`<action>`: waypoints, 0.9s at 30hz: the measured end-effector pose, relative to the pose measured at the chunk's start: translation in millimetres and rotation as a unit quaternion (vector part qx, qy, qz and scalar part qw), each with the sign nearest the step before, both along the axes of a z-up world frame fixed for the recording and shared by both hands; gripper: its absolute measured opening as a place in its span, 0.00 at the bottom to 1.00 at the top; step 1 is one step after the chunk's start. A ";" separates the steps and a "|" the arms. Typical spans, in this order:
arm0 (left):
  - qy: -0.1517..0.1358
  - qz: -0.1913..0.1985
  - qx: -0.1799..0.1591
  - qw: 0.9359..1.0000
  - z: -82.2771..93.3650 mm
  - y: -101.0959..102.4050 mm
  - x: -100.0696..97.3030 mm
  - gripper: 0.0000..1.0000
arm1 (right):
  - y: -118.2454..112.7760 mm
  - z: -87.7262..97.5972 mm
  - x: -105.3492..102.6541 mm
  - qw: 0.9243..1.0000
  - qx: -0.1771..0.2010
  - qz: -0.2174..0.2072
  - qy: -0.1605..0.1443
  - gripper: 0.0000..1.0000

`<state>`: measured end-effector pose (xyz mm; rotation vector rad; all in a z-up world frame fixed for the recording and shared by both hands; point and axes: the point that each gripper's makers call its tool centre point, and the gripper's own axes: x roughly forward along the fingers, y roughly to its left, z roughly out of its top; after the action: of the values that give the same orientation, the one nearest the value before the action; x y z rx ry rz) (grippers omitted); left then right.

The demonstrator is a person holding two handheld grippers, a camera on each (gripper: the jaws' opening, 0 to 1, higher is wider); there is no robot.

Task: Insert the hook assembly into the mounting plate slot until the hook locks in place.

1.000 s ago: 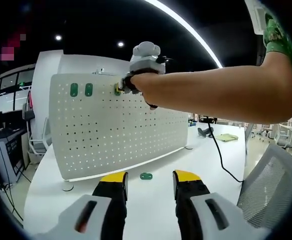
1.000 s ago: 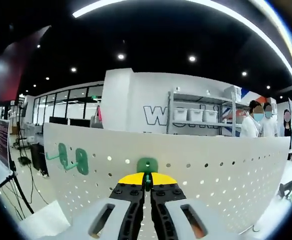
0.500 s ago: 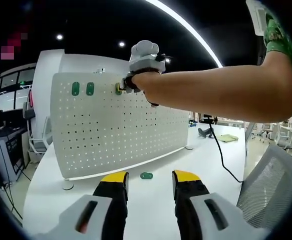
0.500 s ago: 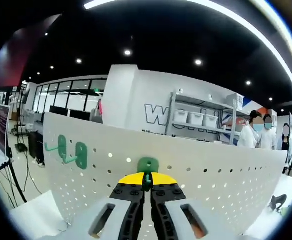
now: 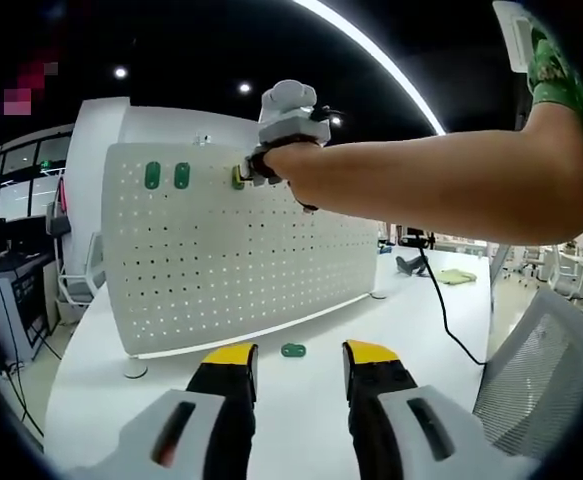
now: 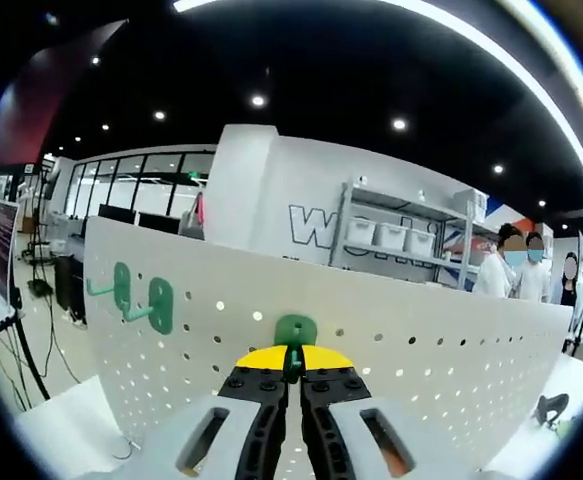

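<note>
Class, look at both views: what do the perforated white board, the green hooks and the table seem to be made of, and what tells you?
Perforated board: probably painted sheet metal, being thin, curved, matte white, with evenly punched holes.
Green hooks: likely moulded plastic, with uniform colour and rounded edges; coated metal is possible. The right gripper is shut on another green hook.
Table: smooth white top with a soft sheen, perhaps laminate.

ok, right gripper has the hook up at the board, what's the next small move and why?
Probably press the green hook a little further into the pegboard and hold before letting go. The right gripper is shut on the hook's arm, its plate sits against the board's top rows, and whether it has locked cannot be told. The left gripper hangs open over the table.
</note>
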<state>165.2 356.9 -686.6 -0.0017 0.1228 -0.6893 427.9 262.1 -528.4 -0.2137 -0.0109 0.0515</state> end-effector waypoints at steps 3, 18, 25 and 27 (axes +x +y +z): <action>0.000 0.000 0.001 1.000 -0.5 0.1 0.5 0.35 | 0.9 -0.9 -1.1 1.000 -0.002 0.001 -0.004 0.02; -0.002 -0.001 0.003 1.000 1.1 -1.1 -0.6 0.35 | -0.4 -1.3 -1.1 1.000 0.013 0.005 -0.008 0.02; -0.001 0.000 0.004 1.000 0.6 -0.2 -1.4 0.35 | -1.5 -6.4 -1.7 1.000 0.018 0.004 -0.002 0.03; -0.001 0.000 0.004 1.000 0.4 -0.2 -1.4 0.35 | -2.2 -7.7 -1.7 1.000 0.020 0.004 -0.001 0.04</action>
<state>163.8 356.7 -686.1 0.0059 0.1240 -0.6889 426.2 260.0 -536.0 -0.1730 -0.0149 0.0592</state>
